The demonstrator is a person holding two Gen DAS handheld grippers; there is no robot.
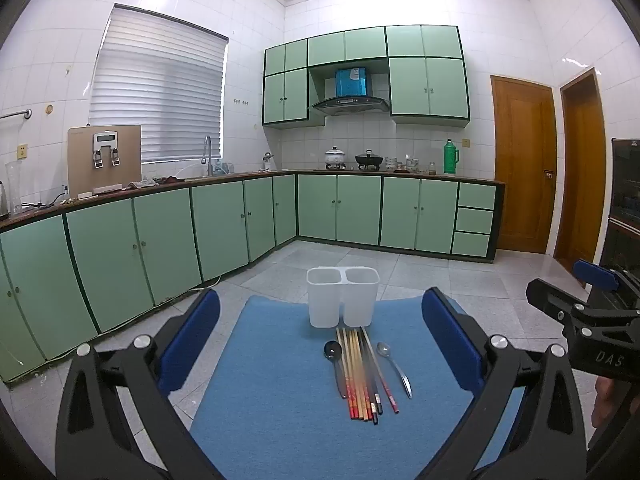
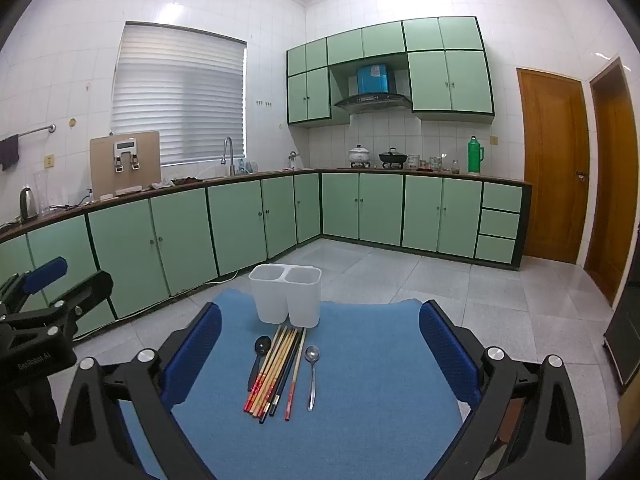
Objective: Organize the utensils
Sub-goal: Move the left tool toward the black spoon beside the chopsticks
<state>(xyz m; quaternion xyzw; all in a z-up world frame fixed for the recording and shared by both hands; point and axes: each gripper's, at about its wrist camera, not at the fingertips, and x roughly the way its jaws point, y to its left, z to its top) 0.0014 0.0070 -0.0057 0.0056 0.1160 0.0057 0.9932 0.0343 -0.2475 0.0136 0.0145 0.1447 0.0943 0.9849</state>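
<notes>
A white two-compartment holder [image 1: 342, 300] [image 2: 285, 295] stands empty at the far edge of a blue mat [image 1: 280, 392] [image 2: 372, 368]. In front of it lie several chopsticks [image 1: 362, 372] [image 2: 276, 372] in a bundle, a black spoon [image 1: 334, 356] [image 2: 258, 356] on their left and a metal spoon [image 1: 394, 366] [image 2: 312, 372] on their right. My left gripper [image 1: 320, 320] is open and empty above the near part of the mat. My right gripper [image 2: 320, 328] is open and empty beside it, and shows at the right edge of the left wrist view [image 1: 592, 296].
The mat lies on a small surface above a grey tiled floor [image 1: 420, 272]. Green cabinets [image 1: 168, 236] under a counter run along the left and back walls. Wooden doors [image 1: 524, 164] stand at the right. A dark cabinet [image 1: 626, 208] is at the far right.
</notes>
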